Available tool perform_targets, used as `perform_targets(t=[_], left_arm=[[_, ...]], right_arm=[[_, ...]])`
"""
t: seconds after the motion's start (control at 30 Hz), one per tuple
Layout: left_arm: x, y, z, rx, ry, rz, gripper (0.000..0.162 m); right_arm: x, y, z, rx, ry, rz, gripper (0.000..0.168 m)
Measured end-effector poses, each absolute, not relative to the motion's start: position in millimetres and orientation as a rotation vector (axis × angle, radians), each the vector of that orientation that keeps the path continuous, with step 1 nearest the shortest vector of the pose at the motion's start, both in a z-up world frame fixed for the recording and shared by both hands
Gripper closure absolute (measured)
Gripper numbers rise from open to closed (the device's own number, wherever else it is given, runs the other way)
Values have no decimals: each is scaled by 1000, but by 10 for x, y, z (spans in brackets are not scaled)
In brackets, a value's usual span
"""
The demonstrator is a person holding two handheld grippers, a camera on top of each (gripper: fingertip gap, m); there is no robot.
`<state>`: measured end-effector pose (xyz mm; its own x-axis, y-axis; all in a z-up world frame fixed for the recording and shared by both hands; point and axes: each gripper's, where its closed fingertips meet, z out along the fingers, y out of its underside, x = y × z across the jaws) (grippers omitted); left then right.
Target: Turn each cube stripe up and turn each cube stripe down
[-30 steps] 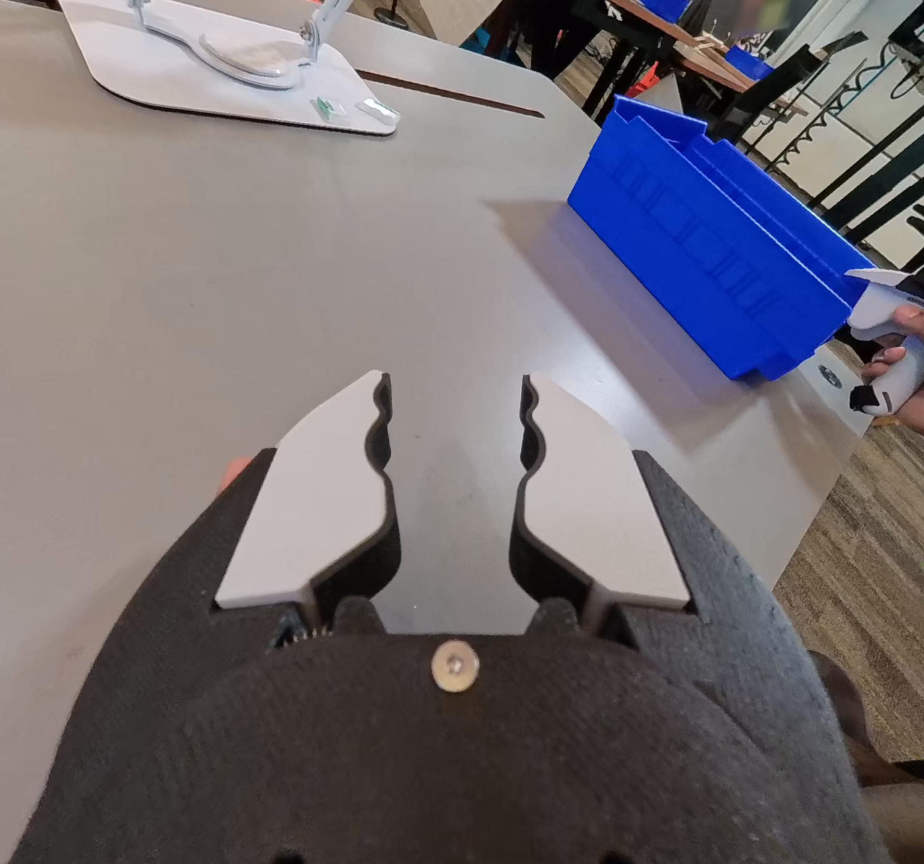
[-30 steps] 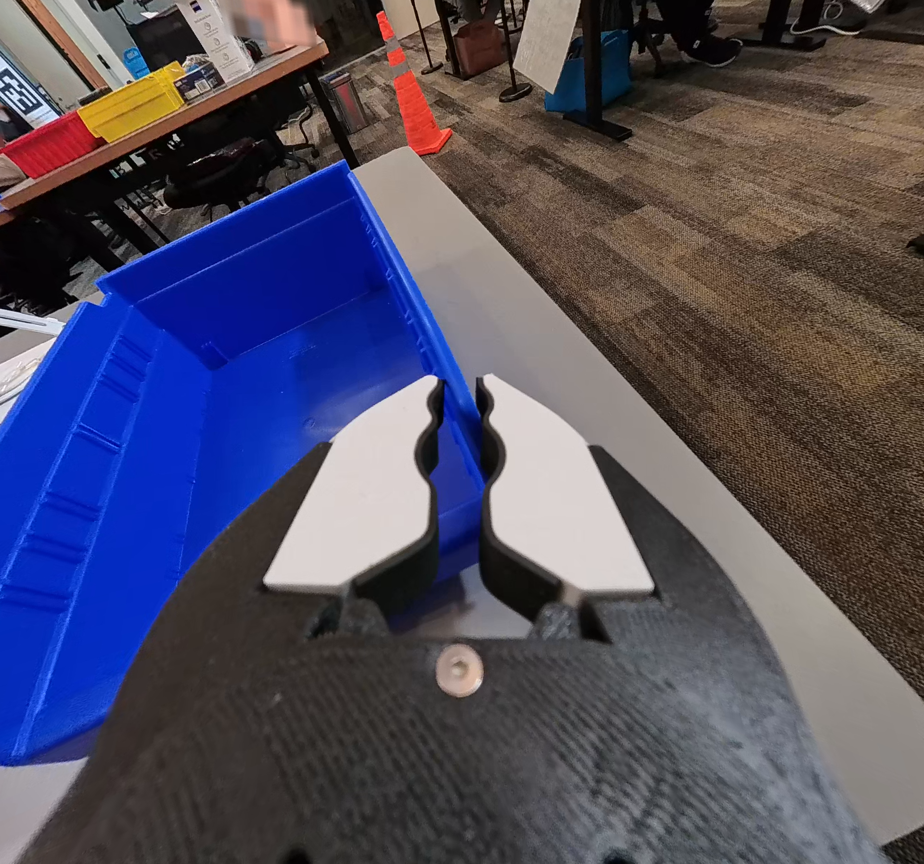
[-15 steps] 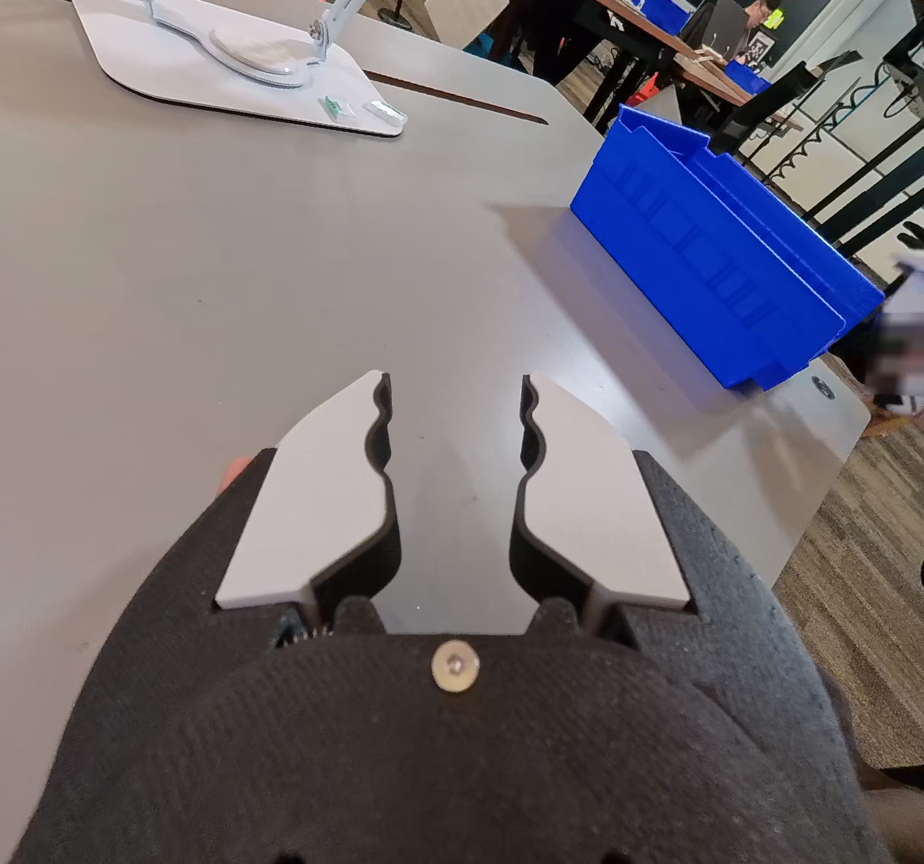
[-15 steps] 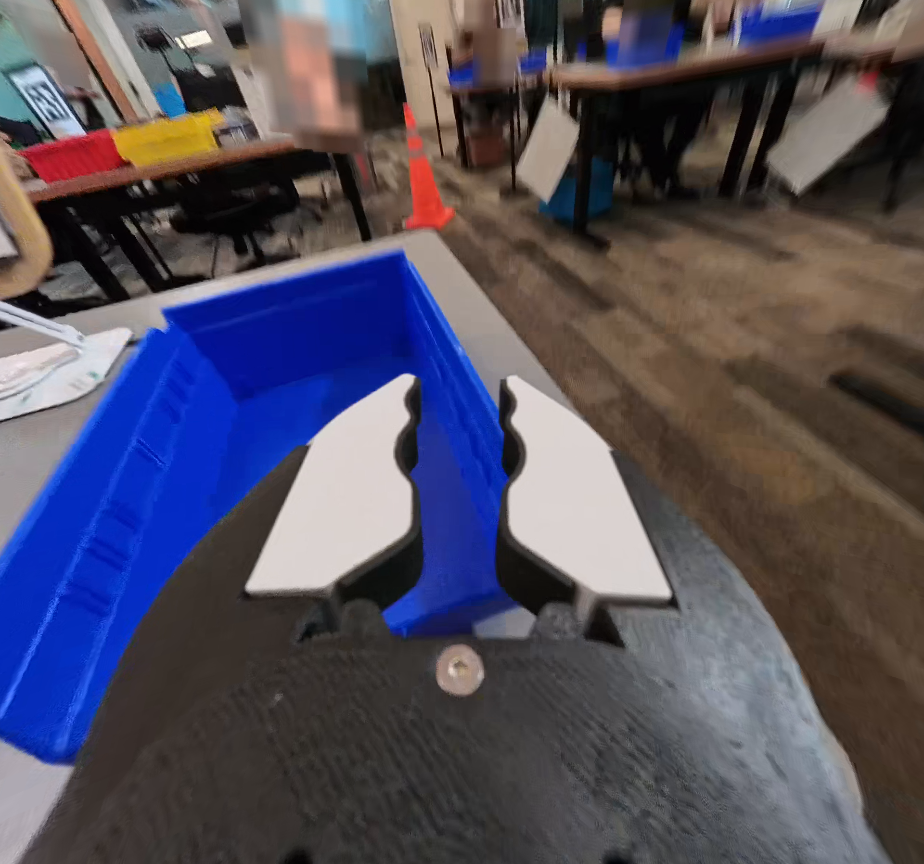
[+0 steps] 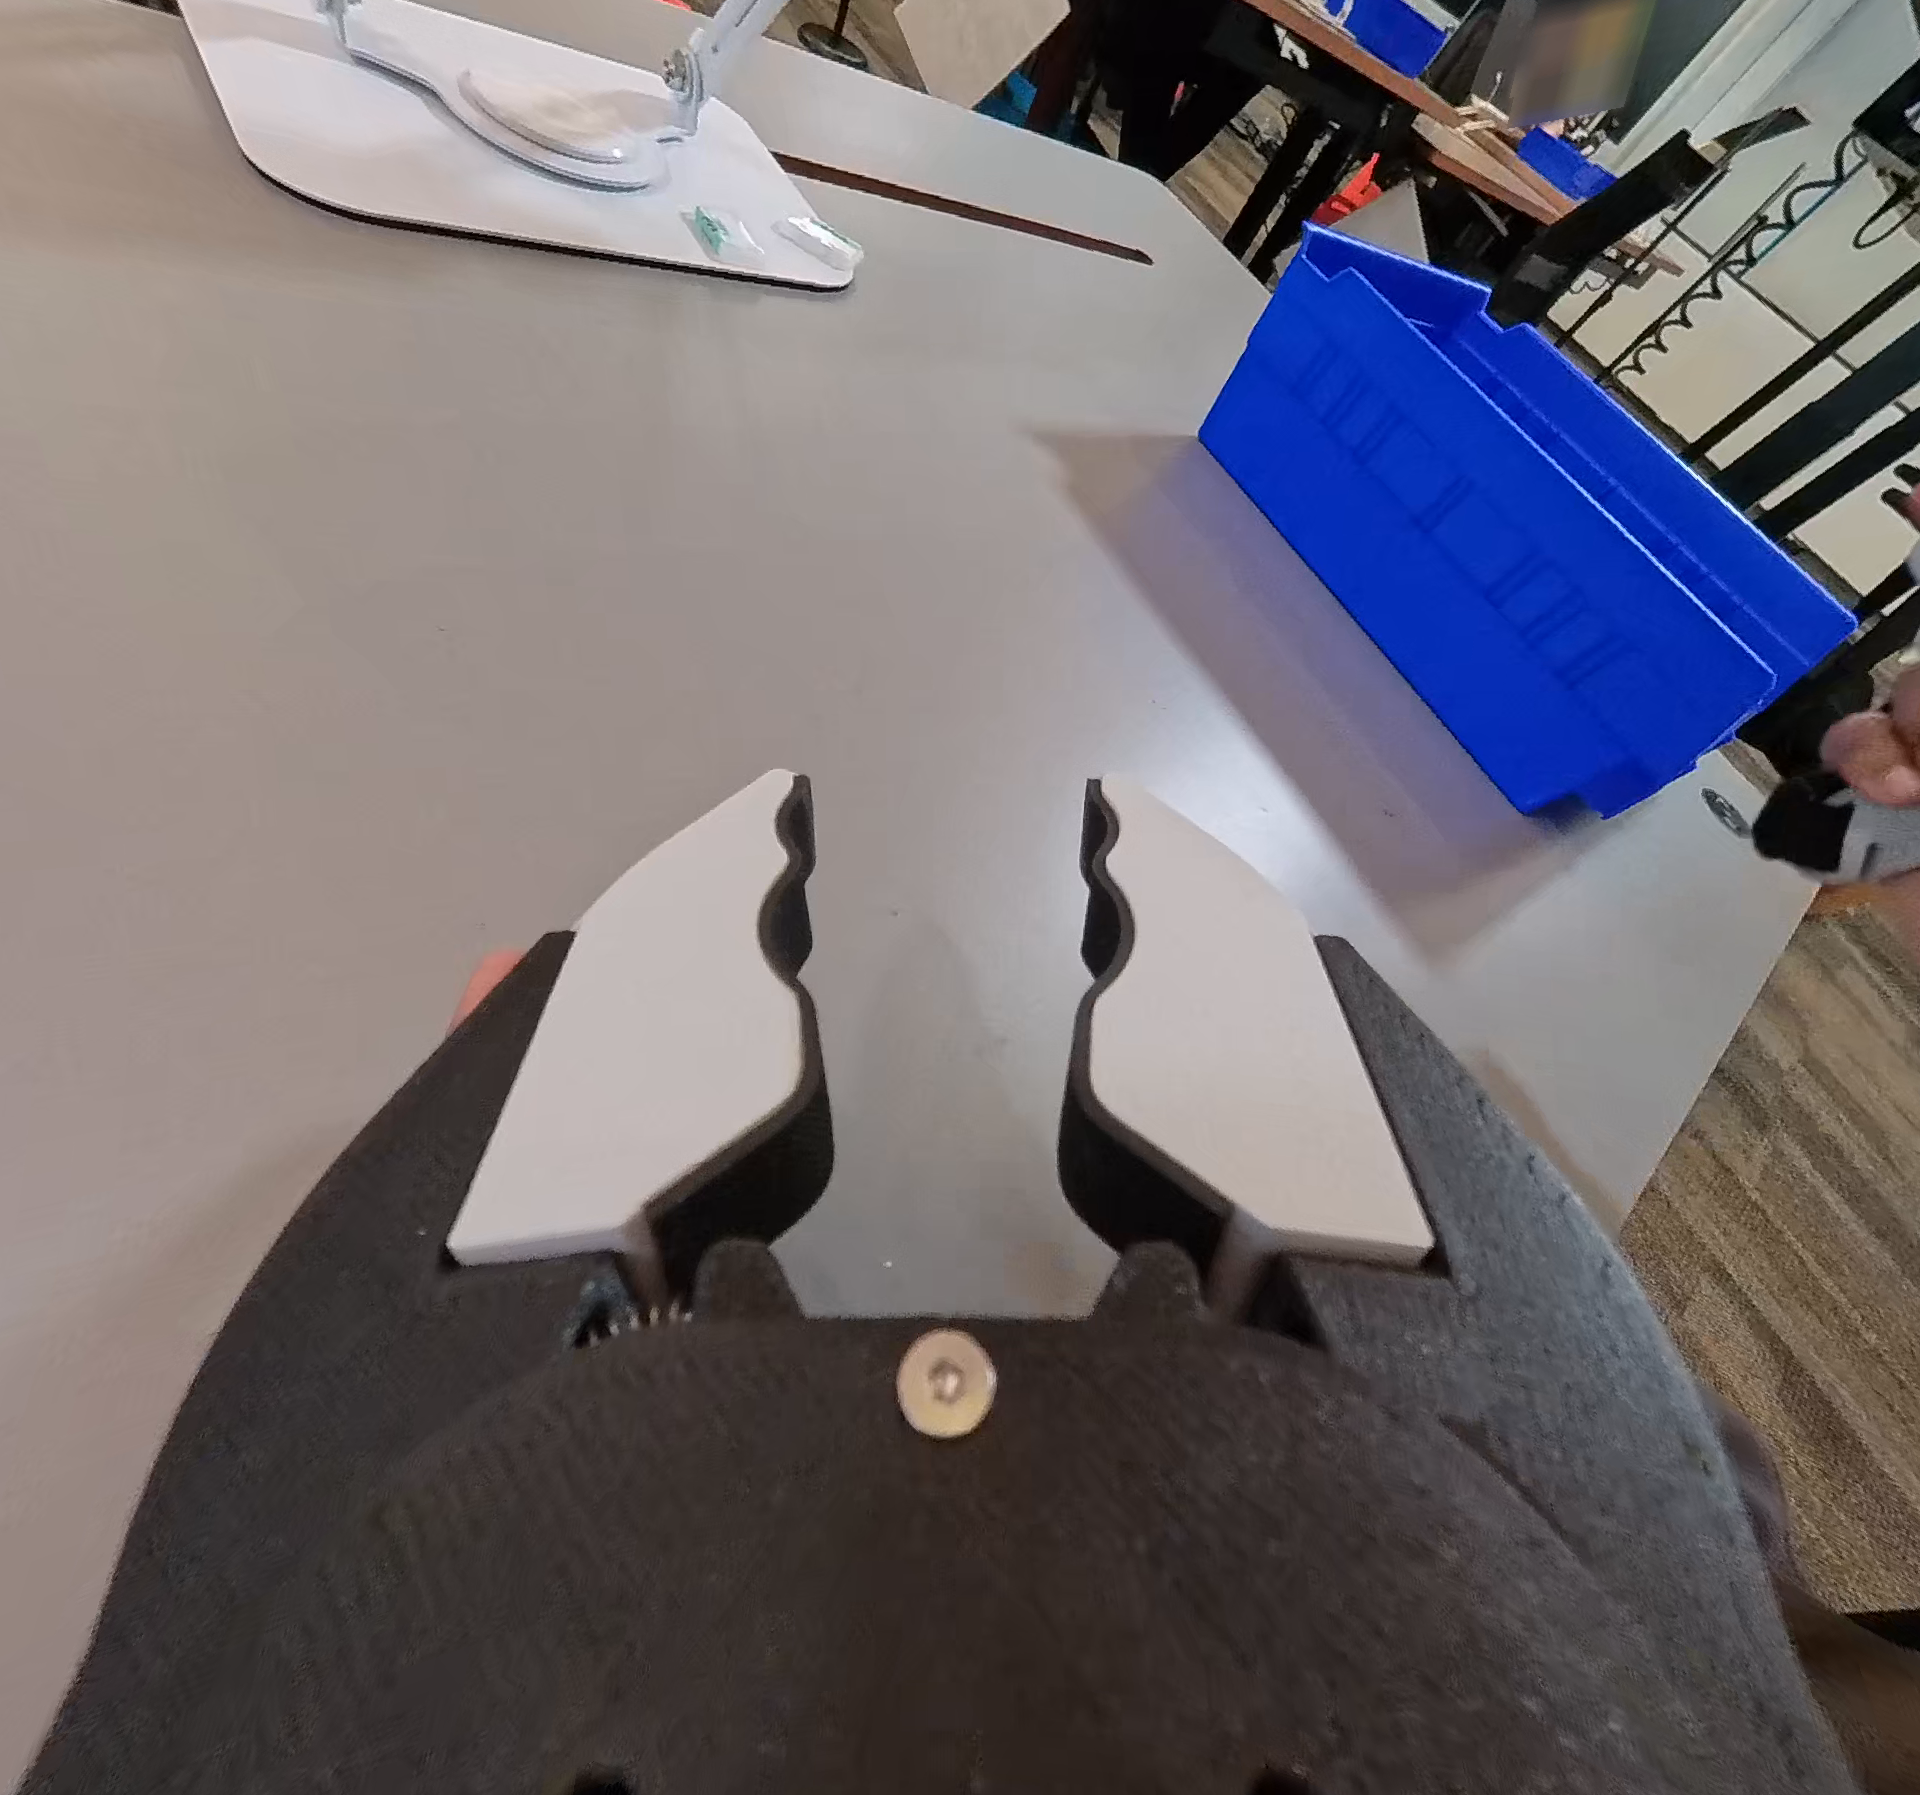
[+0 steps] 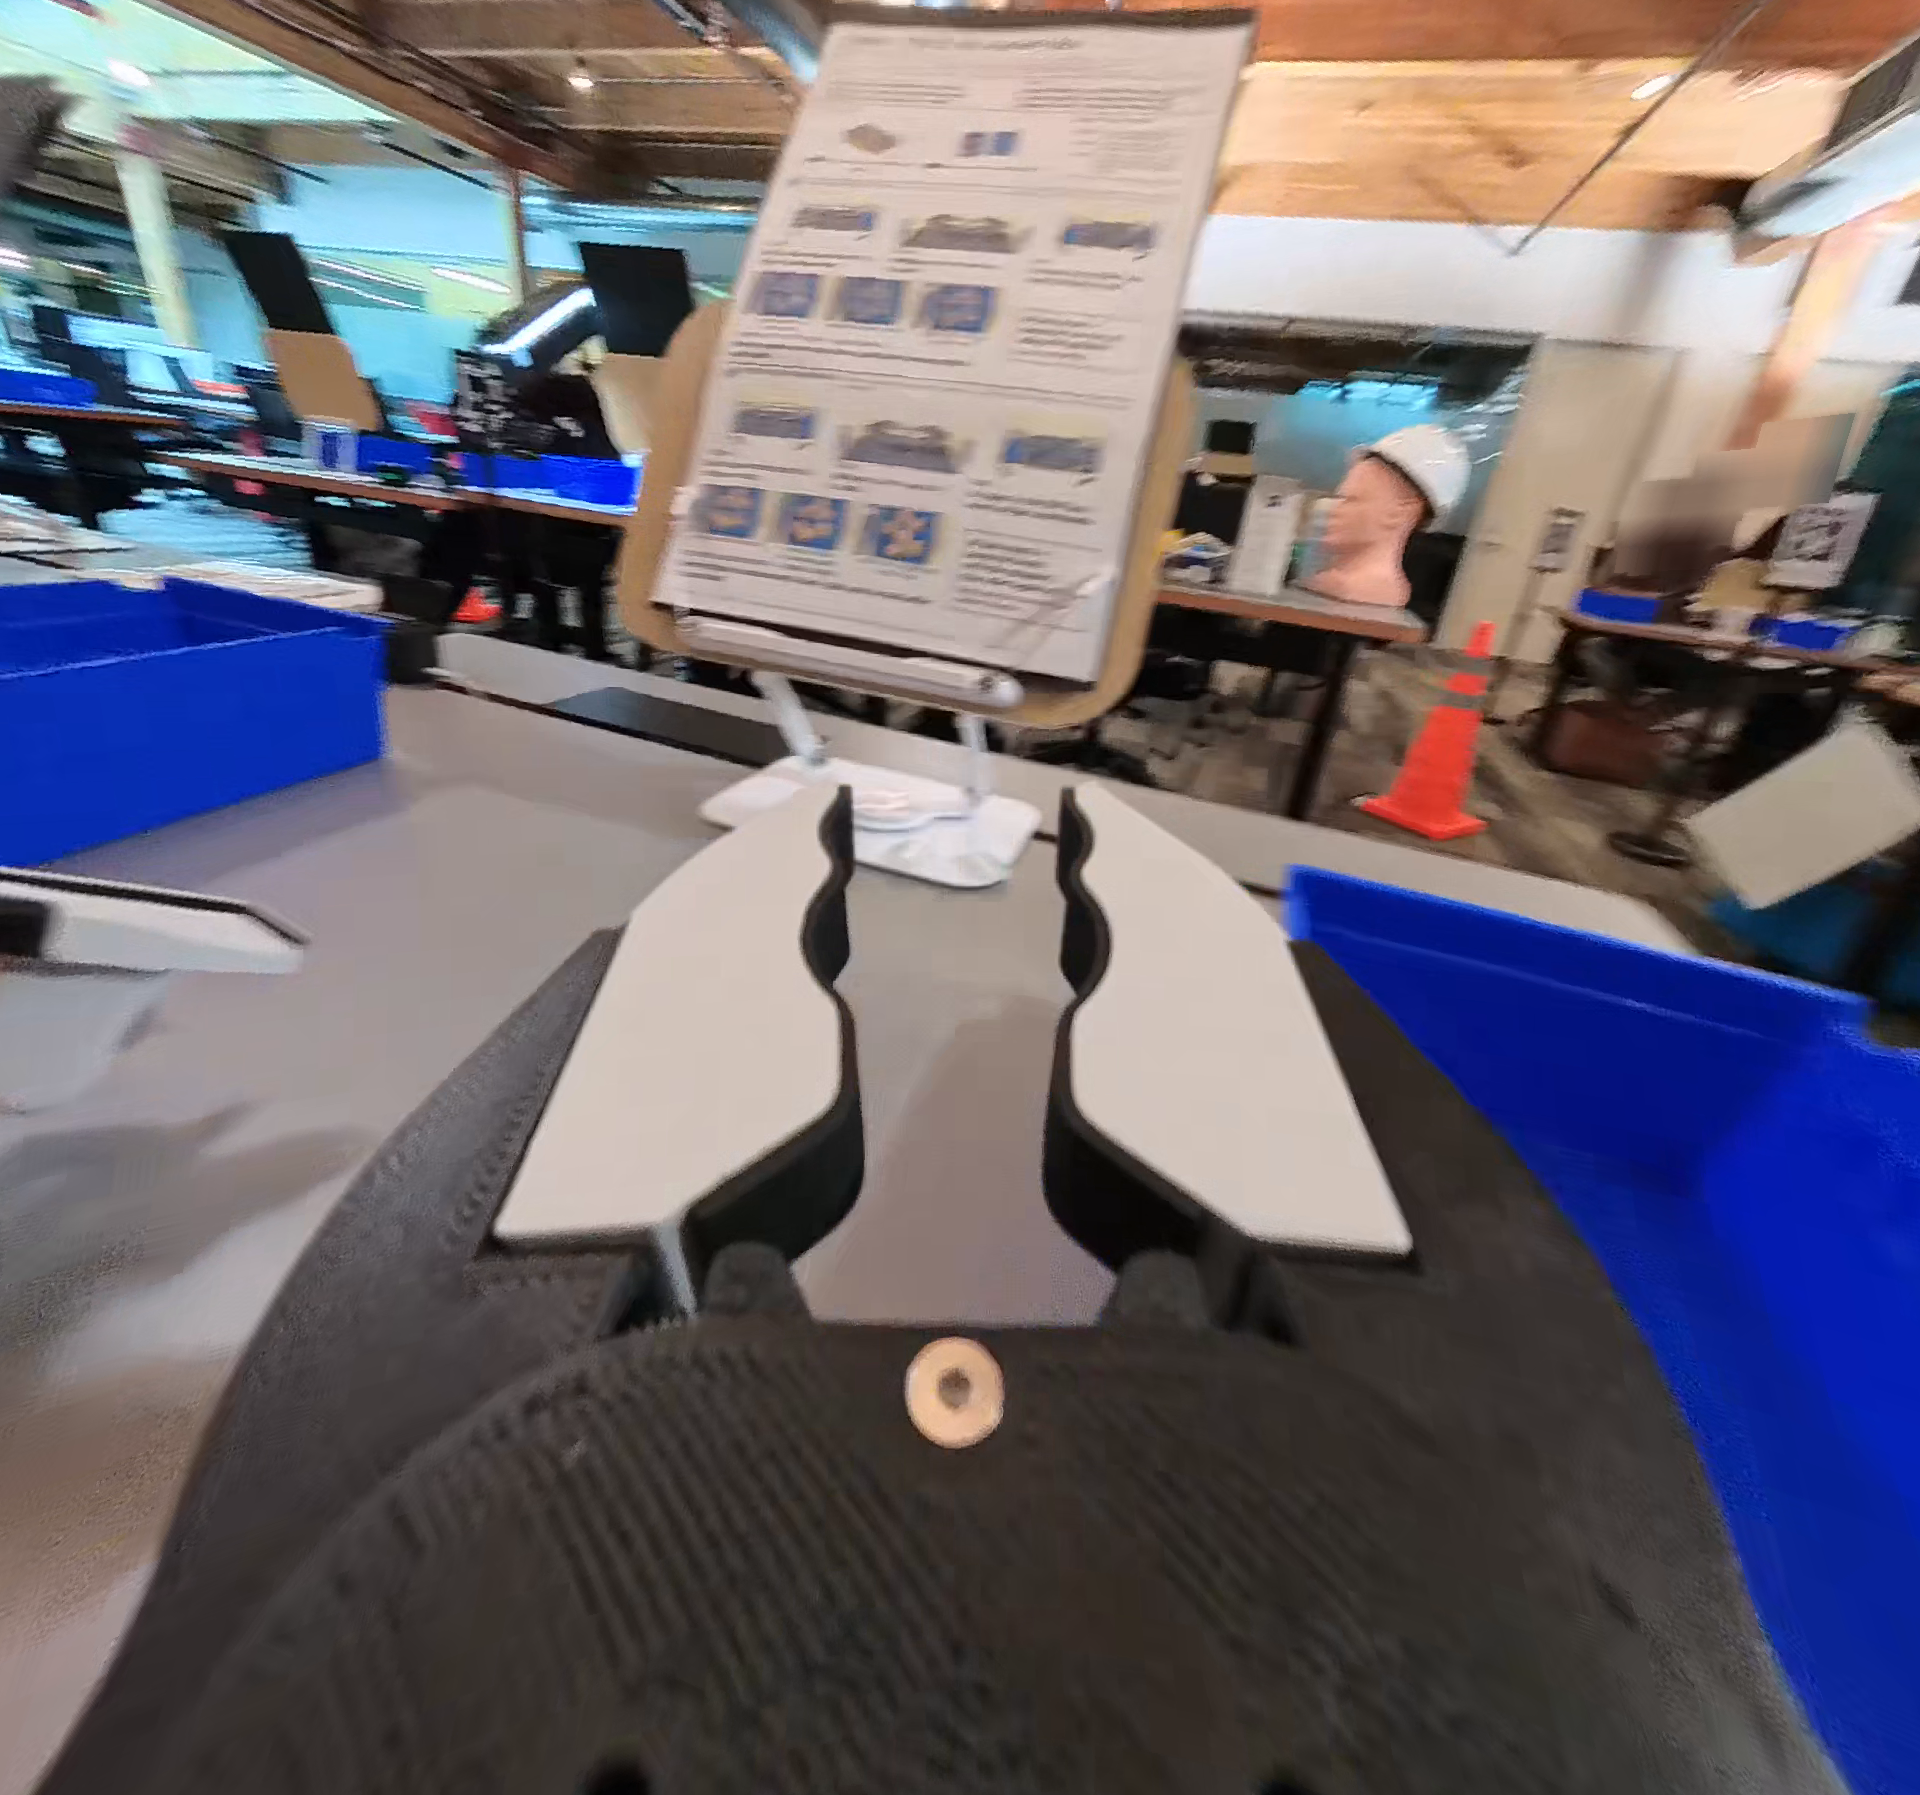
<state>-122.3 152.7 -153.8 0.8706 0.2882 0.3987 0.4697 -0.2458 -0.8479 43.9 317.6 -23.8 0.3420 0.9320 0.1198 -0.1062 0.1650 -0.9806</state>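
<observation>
No cube shows in either view. My left gripper is open and empty, held low over the bare grey table. My right gripper is open and empty, level with the table and facing a document stand. A hand on the right gripper's handle shows at the right edge of the left wrist view. A white and black piece at the left edge of the right wrist view looks like the left gripper's finger.
A blue bin stands near the table's right edge and also shows in the right wrist view. A second blue bin stands far left. The stand's white base is at the back. An orange cone stands on the floor.
My right gripper swung up and left, from looking into the blue bin to facing the document stand, and its jaws opened wider. My left gripper stayed open, almost in place.
</observation>
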Motion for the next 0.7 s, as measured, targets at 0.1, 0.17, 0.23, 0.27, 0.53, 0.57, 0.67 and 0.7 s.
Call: perform_targets(t=[0.1, 0.17, 0.23, 0.27, 0.53, 0.57, 0.67, 0.7], left_arm=[[-1233, 1521, -1533, -1845, -568, -188, 112], [-1238, 1517, -1532, -1844, -570, -191, 112], [-1246, 1515, -1530, -1842, -572, -191, 112], [-1248, 1515, -1528, -1841, -572, -191, 112], [-1237, 1528, -1543, -1850, -568, -188, 112], [-1237, 1527, -1544, -1850, -568, -188, 112], [-1240, 1524, -1543, -1849, -569, -188, 112], [-1241, 1522, -1545, -1850, -569, -188, 112]], right_arm=[[171, 2864, -415, -1195, -1020, 1011, 123], [97, 2794, -506, -1206, -1074, 999, 120], [104, 2840, -544, -1195, -1085, 945, 122], [126, 2882, -550, -1194, -1073, 932, 126], [270, 2992, -454, -1158, -998, 949, 138], [261, 2992, -467, -1160, -1004, 946, 138], [247, 2988, -492, -1164, -1015, 934, 147], [252, 2980, -483, -1159, -1014, 933, 150]])
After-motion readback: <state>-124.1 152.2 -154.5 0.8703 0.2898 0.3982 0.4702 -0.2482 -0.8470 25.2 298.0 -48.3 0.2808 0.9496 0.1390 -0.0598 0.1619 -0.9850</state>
